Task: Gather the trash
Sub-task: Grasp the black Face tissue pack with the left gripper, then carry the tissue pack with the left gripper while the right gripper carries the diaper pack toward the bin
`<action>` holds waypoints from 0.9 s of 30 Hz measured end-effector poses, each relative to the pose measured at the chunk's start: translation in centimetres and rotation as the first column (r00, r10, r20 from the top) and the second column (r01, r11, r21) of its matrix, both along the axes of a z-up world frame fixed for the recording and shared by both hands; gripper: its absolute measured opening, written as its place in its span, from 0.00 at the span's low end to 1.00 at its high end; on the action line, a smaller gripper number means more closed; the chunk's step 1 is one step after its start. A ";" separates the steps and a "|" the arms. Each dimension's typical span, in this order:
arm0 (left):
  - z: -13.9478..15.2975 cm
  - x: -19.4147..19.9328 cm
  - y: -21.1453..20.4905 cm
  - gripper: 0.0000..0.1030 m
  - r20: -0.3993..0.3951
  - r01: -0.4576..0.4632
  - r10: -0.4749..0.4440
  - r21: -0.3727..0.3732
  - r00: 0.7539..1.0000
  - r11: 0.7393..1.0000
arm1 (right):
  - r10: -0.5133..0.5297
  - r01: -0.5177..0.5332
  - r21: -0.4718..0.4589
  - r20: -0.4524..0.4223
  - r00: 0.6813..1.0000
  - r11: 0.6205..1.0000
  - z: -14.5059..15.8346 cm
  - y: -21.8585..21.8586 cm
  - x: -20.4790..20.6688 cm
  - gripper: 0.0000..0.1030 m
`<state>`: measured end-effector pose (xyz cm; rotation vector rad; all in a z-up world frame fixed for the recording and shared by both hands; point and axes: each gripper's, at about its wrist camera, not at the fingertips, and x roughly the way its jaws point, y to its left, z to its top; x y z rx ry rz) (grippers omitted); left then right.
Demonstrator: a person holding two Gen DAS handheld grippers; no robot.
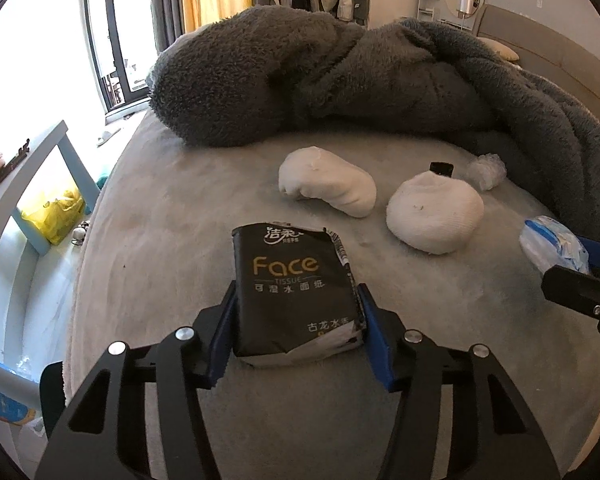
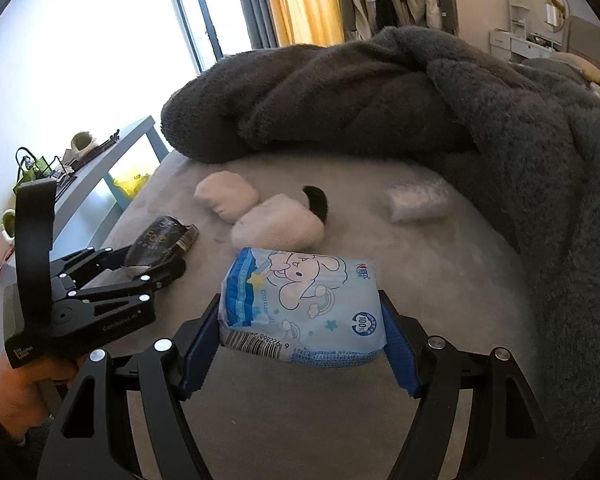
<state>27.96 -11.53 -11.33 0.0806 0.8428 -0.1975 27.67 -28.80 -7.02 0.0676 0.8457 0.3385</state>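
Midway thru pickup: left gripper [image 1: 296, 320] clamped on black tissue pack [image 1: 296, 292], right gripper [image 2: 300, 332] on blue pack [image 2: 300, 304]; crumpled wad [image 1: 486, 170] & 2 white bundles [image 1: 326, 186] left on bed [image 1: 160, 220].

Black tissue pack [image 1: 296, 292] and blue tissue pack [image 2: 300, 308] are held over the bed.

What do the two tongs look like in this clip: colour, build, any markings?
Both tongs, left and right, are matte black linkage frames with cut-outs and silver rivets, ending in blue ribbed pads. The right view shows the left unit's curved black handle, small white print on its body, and a dark sleeve. No cables visible.
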 end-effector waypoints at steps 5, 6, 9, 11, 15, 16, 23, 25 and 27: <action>0.4 -0.1 1.1 0.56 -0.014 0.014 -0.015 -0.060 1.000 0.998 | 0.017 -0.017 0.002 0.017 1.000 1.000 1.0 1.7 0.4 0.72; 0.5 -0.2 1.2 0.56 -0.015 0.016 -0.017 -0.066 1.000 0.998 | 0.021 -0.021 0.003 0.020 1.000 1.000 1.2 2.1 0.5 0.72; 0.8 -0.5 1.9 0.56 -0.009 0.023 -0.024 -0.072 1.000 0.997 | 0.038 -0.038 0.007 0.032 0.999 0.999 1.8 3.6 1.0 0.72; 1.0 -0.6 2.6 0.56 -0.006 0.022 -0.022 -0.073 1.000 0.997 | 0.052 -0.052 0.006 0.040 0.998 0.999 2.3 4.8 1.2 0.72; 1.5 -0.9 4.5 0.56 0.001 0.007 -0.007 -0.078 1.000 0.997 | 0.080 -0.080 0.006 0.050 0.996 0.997 2.7 7.0 1.6 0.72; 1.6 -1.0 5.1 0.56 0.004 0.004 -0.004 -0.078 1.000 0.997 | 0.086 -0.086 0.007 0.050 0.995 0.996 2.7 7.5 1.8 0.72; 2.5 -1.6 9.1 0.56 0.025 -0.027 0.030 -0.087 0.999 0.996 | 0.133 -0.134 0.015 0.059 0.989 0.991 3.0 11.7 2.5 0.72; 2.6 -1.7 10.1 0.56 0.026 -0.038 0.041 -0.084 0.999 0.996 | 0.151 -0.152 0.016 0.061 0.987 0.988 3.0 13.2 2.7 0.72; 2.7 -1.8 11.3 0.56 0.026 -0.053 0.055 -0.083 0.998 0.995 | 0.164 -0.166 0.015 0.059 0.985 0.986 2.9 14.3 2.8 0.72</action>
